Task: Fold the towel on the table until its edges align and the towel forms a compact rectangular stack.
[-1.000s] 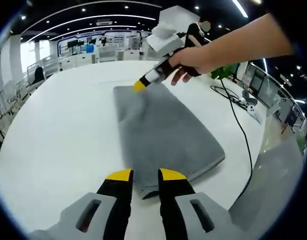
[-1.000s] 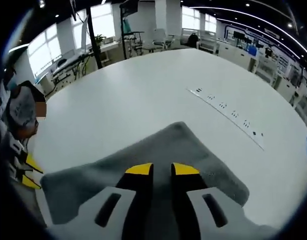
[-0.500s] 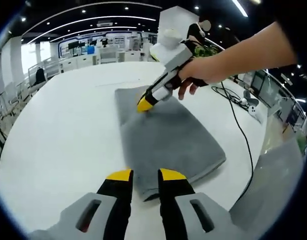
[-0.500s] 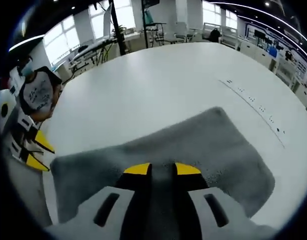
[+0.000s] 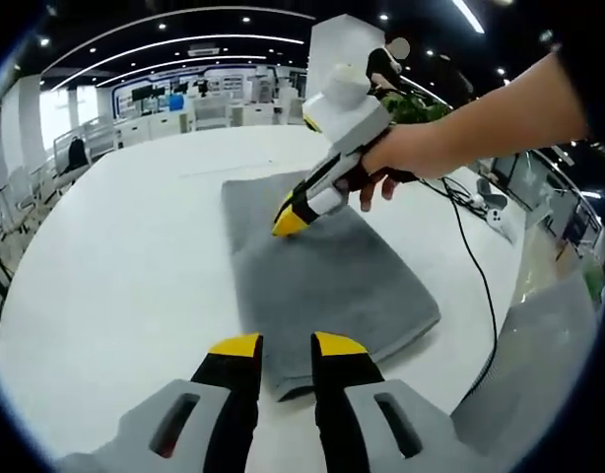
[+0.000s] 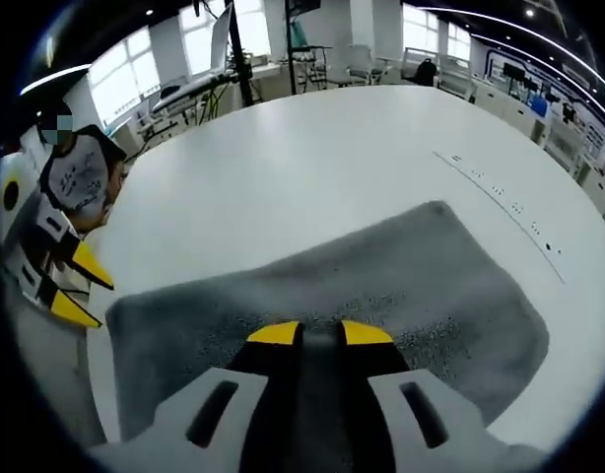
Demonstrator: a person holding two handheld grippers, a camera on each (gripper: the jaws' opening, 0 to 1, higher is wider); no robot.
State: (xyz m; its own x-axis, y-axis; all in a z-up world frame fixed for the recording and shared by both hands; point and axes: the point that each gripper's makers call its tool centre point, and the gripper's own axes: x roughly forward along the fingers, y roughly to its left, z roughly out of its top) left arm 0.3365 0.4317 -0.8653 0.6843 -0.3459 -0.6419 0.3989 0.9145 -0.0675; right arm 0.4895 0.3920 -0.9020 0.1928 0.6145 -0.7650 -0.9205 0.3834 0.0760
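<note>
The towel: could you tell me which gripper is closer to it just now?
Right. The right gripper has its yellow tips down on the grey towel, toward its far end. The left gripper sits at the near edge with a small gap.

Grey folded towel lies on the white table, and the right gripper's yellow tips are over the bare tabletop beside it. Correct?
Not quite. In the left gripper view the right gripper has its yellow tips over the grey folded towel itself, not the bare white table. The rest stands.
</note>
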